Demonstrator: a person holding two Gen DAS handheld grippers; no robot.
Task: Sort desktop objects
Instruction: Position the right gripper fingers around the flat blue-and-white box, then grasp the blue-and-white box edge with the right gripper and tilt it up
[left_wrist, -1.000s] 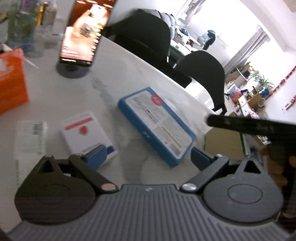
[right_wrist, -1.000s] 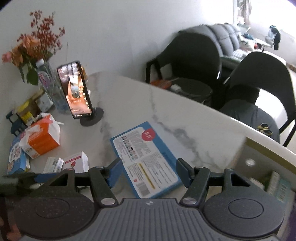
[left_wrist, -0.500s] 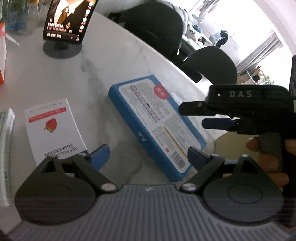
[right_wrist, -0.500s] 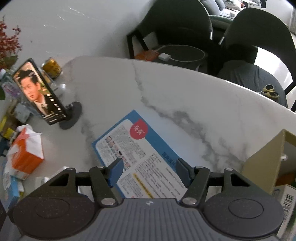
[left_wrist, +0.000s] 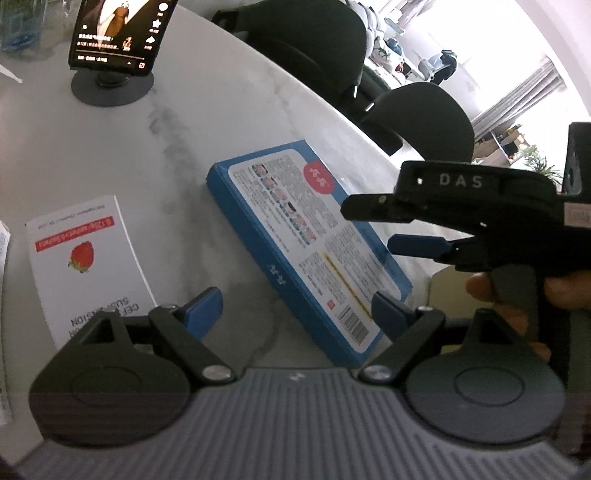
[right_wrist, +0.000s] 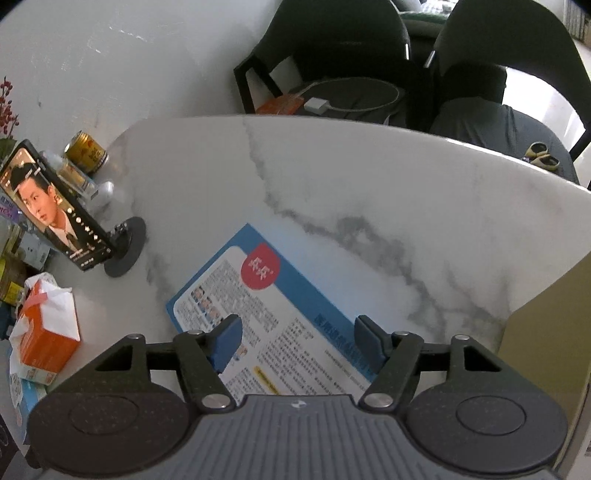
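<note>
Above blue box (right_wrist: 280, 325), right tongs (right_wrist: 295, 341) spread, perhaps clear, strawberry carton (left_wrist: 88, 266) left-view only

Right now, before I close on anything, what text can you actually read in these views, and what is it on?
"DAS": on the body of the right tongs, seen from the left wrist view.
"SUSPENSION": partly hidden, upside down, on the white strawberry box.
Blue box: white characters on a red badge, a barcode and fine print, all too small to read.
Phone: screen captions too small to read.
Gold can: label blurred.
</note>
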